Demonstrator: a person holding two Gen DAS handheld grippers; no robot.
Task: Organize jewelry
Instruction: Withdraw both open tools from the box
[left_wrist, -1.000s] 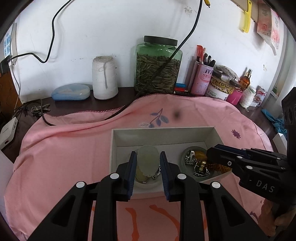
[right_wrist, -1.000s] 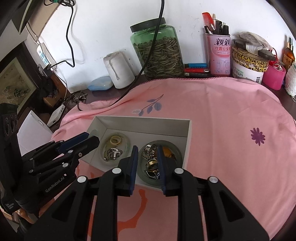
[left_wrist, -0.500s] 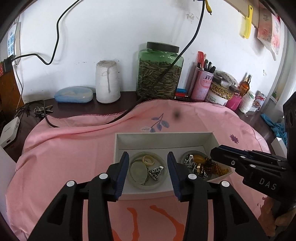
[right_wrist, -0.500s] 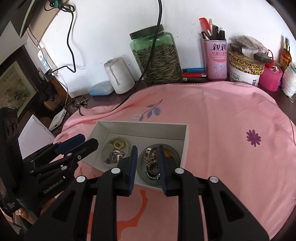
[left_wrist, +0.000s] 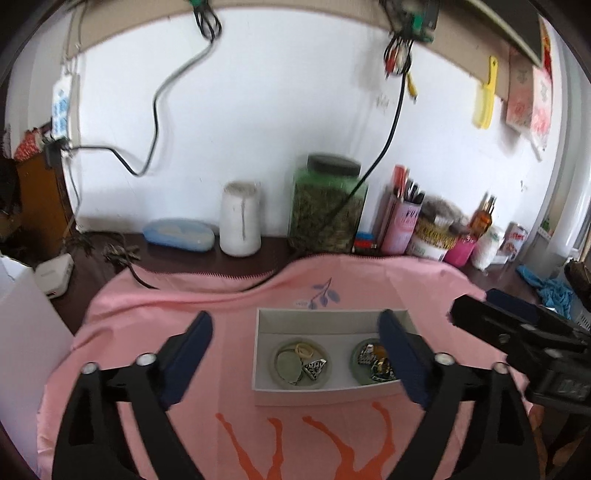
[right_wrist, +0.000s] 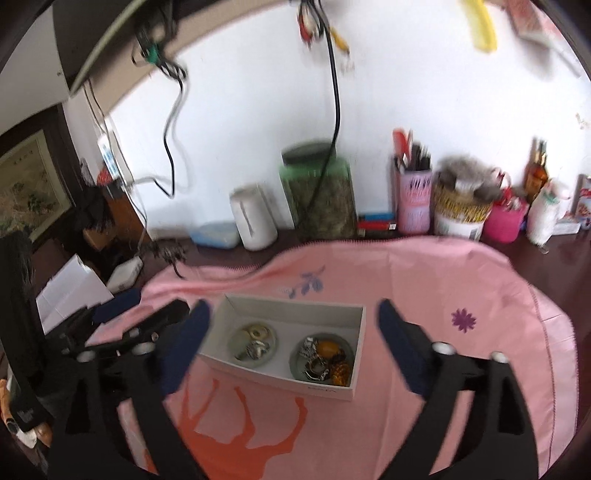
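A pink cloth (right_wrist: 424, 295) covers the table, with a white box (right_wrist: 284, 321) resting on it near the middle. Above it, the left gripper (left_wrist: 295, 339) and right gripper (right_wrist: 291, 325) both hang with their blue-padded jaws spread wide, holding nothing and touching nothing. From each wrist view the box sits between the parted fingers, just beyond their tips; in the left view the right-hand finger overlaps the box's right end. Inside the box lie two round dishes side by side: the left dish (left_wrist: 301, 363) carries a pale green stone, a cream ring and a silver triangular piece, while the right dish (right_wrist: 320, 356) holds a heap of silver and amber-coloured jewelry (right_wrist: 325, 360). Along the wall behind stand a green jar (left_wrist: 327, 206), a white spool (left_wrist: 240, 218) and a pink pen cup (left_wrist: 400, 218).
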